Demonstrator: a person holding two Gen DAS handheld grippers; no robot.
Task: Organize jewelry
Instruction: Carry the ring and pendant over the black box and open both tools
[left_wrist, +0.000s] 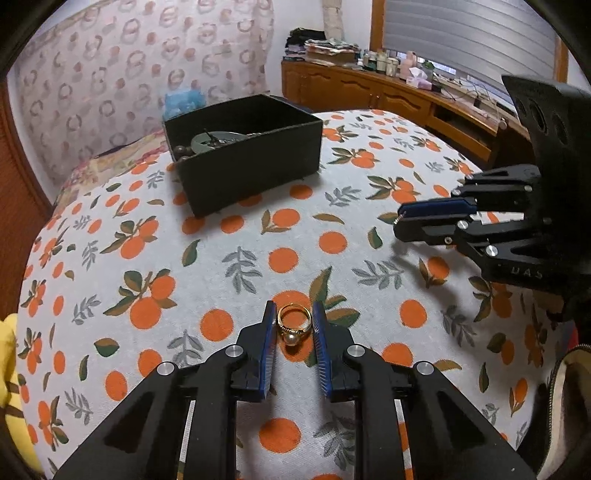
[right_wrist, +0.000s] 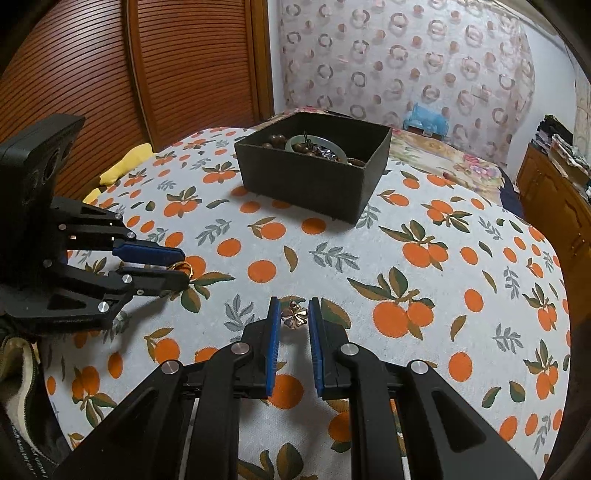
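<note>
Left tongs (left_wrist: 294, 323) spread around a gold ring (left_wrist: 293, 322) (light, stiff, slippery); right tongs (right_wrist: 293, 314) spread around a clover charm (right_wrist: 294, 314); pinch across the band.

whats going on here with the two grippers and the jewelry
A person is sorting jewelry on an orange-print cloth. The left gripper is open around a gold ring; the right gripper is open around a flower charm. Neither looks clamped yet. The black box beyond them already holds beads and a bangle.
</note>
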